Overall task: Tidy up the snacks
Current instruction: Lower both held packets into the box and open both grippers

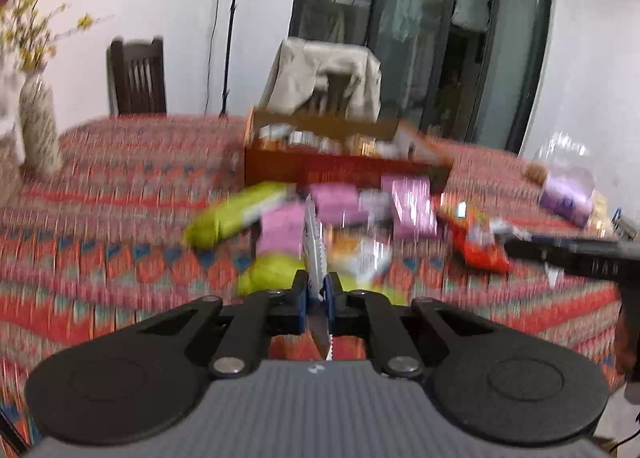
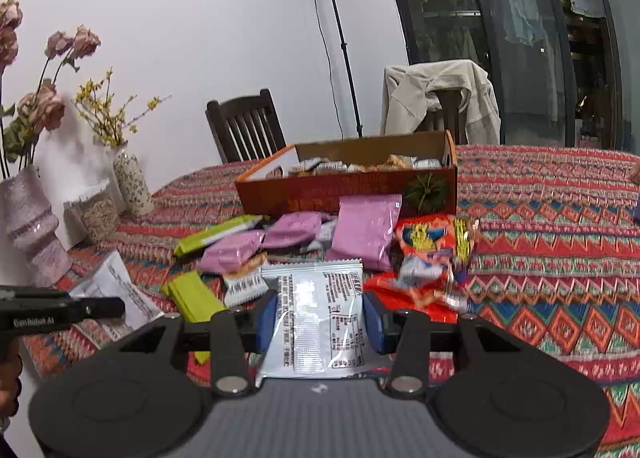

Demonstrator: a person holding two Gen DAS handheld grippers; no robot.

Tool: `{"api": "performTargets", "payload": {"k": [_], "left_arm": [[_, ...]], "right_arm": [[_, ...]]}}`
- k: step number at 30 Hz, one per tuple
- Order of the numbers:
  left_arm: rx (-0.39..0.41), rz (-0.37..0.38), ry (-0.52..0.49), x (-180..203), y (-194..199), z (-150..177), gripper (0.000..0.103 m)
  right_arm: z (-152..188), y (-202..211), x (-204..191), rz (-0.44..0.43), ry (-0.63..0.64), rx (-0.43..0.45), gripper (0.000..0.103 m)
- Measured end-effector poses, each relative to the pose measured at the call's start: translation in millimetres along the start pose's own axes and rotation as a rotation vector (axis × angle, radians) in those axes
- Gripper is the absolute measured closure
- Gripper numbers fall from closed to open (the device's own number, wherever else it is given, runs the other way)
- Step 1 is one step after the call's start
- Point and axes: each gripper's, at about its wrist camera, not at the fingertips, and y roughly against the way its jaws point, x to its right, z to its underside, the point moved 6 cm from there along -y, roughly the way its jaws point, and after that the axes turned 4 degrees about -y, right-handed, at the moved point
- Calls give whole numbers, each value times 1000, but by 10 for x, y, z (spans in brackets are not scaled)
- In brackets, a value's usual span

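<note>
left gripper (image 1: 318,292) jaws pinch a thin packet (image 1: 315,246) edge-on, long axis toward 12 o'clock, where the box (image 1: 340,168) sits past the snack pile; right gripper (image 2: 320,322) jaws clamp a silver packet (image 2: 320,322).

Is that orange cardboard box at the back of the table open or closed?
Open. The orange cardboard box has no lid over it, and small wrapped snacks show inside above its front wall.
</note>
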Motion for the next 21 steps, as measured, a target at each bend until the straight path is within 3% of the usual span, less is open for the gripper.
{"api": "performTargets", "payload": {"k": [5, 10, 15, 21], "left_arm": [[101, 44, -89, -161, -284, -802, 93], [64, 6, -146, -364, -1147, -1478, 93], [-66, -49, -176, -515, -2199, -1743, 93], [-166, -139, -301, -557, -2976, -1686, 93]], "right_arm": [[-494, -105, -6, -23, 53, 55, 59], [-1204, -558, 112, -27, 84, 87, 59], [-1755, -1593, 433, 121, 118, 6, 59], [-1852, -2707, 796, 337, 195, -157, 59]]}}
